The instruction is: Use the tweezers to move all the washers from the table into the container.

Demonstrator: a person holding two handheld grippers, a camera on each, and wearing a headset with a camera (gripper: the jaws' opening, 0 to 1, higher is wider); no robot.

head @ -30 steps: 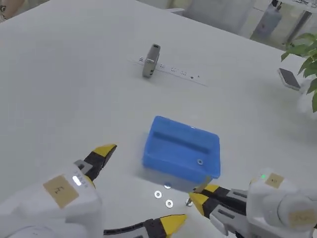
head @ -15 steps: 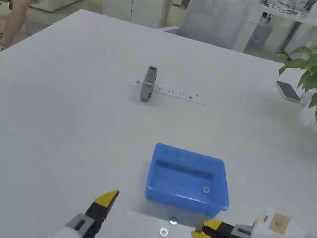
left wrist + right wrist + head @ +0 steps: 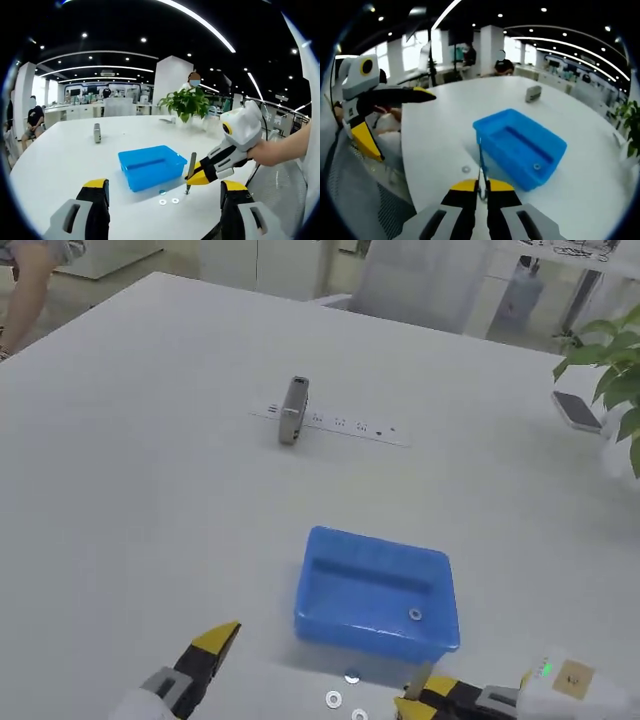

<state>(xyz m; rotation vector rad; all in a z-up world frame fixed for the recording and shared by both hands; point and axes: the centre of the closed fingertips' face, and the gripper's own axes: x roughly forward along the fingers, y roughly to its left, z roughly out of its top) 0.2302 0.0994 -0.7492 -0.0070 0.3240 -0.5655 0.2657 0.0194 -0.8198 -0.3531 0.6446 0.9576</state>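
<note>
Head view: white tabletop (image 3: pixel 150 490) with a blue container (image 3: pixel 378 592) sitting open near the front edge. Green plant (image 3: pixel 612 365) at the far right. Left gripper (image 3: pixel 164 183) is at the lower left, jaws spread wide with nothing between them. Right gripper (image 3: pixel 481 186) is at the lower right, just in front of the container, jaws clenched on the tweezers (image 3: pixel 191 167). White power strip (image 3: pixel 340 426) lies well beyond the container, with a grey block (image 3: pixel 293 410) standing at its left end; a phone (image 3: pixel 577 410) lies near the plant. Left gripper view: tweezers angle down from the right gripper, tip low over the tabletop just right of the loose washers; can't tell if the tip touches the surface. Right gripper view: tweezers run forward toward the container's near corner. Three washers (image 3: pixel 333 699) lie on the tabletop just in front of the container's near wall, clustered close together but apart from each other, none in the tweezers. One more washer (image 3: pixel 415 615) lies flat inside the container, near its front right corner.
</note>
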